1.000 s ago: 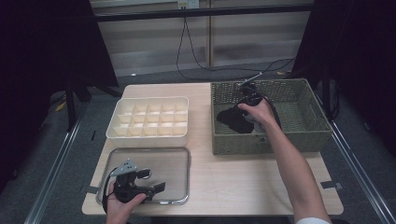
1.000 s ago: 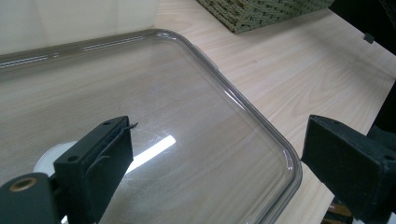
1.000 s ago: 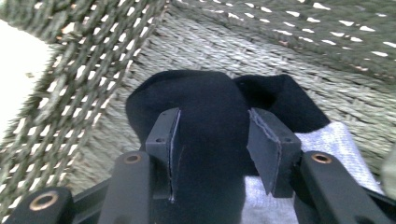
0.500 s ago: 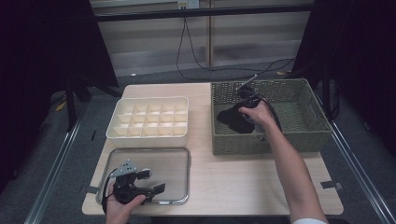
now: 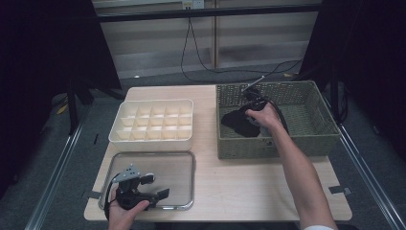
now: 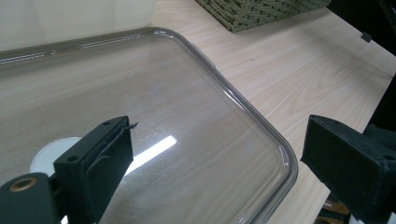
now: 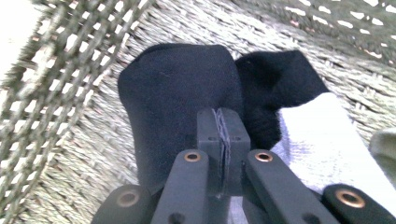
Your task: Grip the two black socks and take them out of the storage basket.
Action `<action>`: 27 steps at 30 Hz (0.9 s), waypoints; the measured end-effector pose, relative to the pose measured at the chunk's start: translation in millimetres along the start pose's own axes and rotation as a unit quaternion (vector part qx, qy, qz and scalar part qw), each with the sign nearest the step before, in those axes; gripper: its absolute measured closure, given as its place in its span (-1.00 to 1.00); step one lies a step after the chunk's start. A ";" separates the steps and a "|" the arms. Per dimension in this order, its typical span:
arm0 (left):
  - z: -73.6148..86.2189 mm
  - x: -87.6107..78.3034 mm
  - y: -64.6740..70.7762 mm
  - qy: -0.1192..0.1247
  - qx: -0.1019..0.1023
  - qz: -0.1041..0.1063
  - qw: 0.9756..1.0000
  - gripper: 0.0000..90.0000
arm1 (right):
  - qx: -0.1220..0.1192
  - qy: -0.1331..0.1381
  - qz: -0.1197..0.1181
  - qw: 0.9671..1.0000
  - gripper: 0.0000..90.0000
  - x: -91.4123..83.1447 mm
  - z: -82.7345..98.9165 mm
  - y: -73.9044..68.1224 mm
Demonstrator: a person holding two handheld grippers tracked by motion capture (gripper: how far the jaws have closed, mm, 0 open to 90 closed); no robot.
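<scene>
My right gripper [image 5: 246,121] reaches into the left half of the woven basket [image 5: 306,143]. Its jaws have just been closing and now meet, tips [image 7: 219,116] pressed onto a black sock [image 7: 173,93] with its cloth pinched between the pads. A second black piece [image 7: 280,79] and a white sock [image 7: 317,135] lie beside it on the basket floor. My left gripper [image 5: 157,186] hovers over a clear plastic lid [image 5: 177,163] at the table's front left. Its jaws [image 6: 219,149] stand wide apart with nothing between them.
A white box with several compartments [image 5: 153,122] sits behind the clear lid. Bare wooden table [image 5: 239,187] stretches between the lid and the basket. Cables [image 5: 201,57] trail on the floor beyond the far edge.
</scene>
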State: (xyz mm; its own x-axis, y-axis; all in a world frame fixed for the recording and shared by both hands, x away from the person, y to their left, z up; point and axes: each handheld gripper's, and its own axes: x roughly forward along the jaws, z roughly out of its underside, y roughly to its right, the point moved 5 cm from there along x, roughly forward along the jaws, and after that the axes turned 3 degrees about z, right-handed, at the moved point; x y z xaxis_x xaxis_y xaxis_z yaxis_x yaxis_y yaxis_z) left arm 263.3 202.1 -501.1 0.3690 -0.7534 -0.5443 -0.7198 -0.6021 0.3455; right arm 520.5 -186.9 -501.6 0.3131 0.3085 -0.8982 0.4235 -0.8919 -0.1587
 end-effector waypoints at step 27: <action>-1.1 3.1 2.7 -0.003 0.003 0.003 1.000 -0.81 | 0.022 0.184 -0.101 0.978 0.97 -67.1 -3.5 -6.5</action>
State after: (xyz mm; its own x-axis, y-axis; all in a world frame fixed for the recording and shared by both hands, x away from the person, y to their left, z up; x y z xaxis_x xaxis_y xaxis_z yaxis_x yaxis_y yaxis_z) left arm 263.1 197.9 -501.0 0.3613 -0.7559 -0.5460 -0.7254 -0.5958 0.3449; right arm 499.7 -200.7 -438.8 0.5140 0.5712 -0.6400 0.4741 -0.8109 -0.3429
